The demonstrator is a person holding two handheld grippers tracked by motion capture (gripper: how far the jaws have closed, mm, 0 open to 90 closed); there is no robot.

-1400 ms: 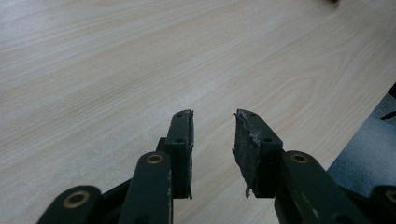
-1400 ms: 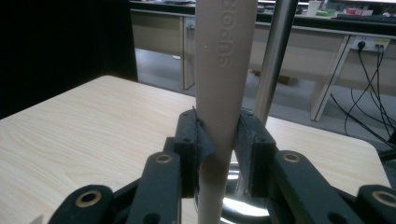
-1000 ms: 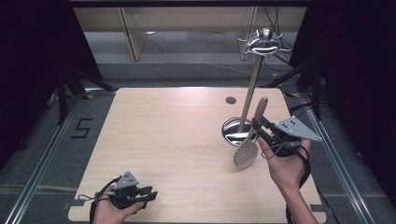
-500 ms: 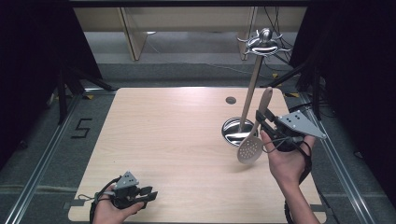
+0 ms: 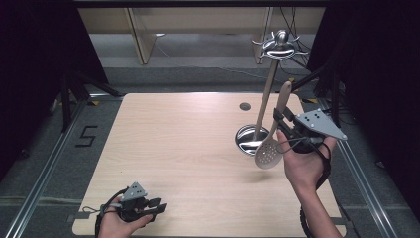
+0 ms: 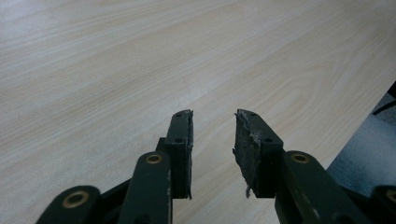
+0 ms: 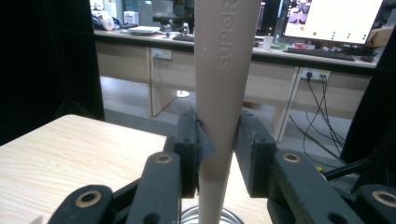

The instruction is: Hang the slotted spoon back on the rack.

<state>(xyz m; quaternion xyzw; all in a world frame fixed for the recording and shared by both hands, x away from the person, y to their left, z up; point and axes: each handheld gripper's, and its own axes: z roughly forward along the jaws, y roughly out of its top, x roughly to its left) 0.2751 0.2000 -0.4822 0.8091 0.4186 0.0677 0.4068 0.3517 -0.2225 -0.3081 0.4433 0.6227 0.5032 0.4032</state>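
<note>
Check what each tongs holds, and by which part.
Right tongs grip the slotted spoon by its handle, mid-length; left tongs hold nothing.

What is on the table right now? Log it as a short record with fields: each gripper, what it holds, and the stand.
right gripper: jaws shut on the handle of the slotted spoon, held above the table
slotted spoon: beige, handle up, perforated bowl down, clear of the tabletop
utensil stand: round metal base on the table, upright pole, hooks at the top, nothing hanging on them
spoon and stand: the spoon's bowl hangs beside the base, by the high view
left gripper: jaws open, nothing between them, low at the table's near edge
table: light wood
</note>
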